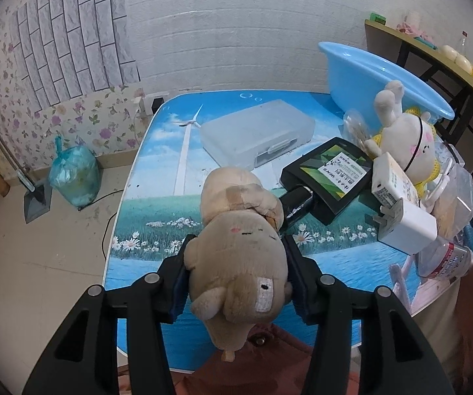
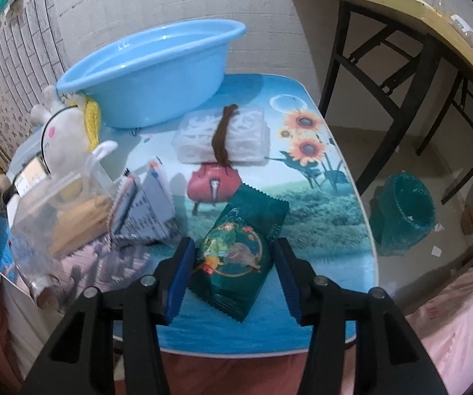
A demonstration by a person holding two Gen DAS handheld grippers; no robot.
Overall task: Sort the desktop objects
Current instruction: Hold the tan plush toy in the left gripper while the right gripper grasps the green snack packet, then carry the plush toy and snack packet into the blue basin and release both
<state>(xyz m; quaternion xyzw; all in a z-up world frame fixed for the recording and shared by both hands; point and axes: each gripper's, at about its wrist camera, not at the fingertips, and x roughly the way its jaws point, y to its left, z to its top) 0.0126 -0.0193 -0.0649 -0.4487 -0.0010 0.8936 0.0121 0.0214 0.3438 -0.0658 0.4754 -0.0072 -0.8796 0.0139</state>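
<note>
Holding a tan plush toy [image 1: 236, 263] clamped above the table [image 1: 157, 171], the left gripper [image 1: 236, 273] is in the carrying step. The right gripper [image 2: 233, 273] stands open around a green snack packet [image 2: 239, 250] lying on the table, pads not clearly touching. Next, I judge, the toy needs a place, perhaps the blue basin [image 1: 384, 75].

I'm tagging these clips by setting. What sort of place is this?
Most likely a room in a home, not a lab: floral wallpaper on the wall, a small table with a printed scenic top crowded with household clutter, and a blue plastic basin beside a white plush toy.
</note>
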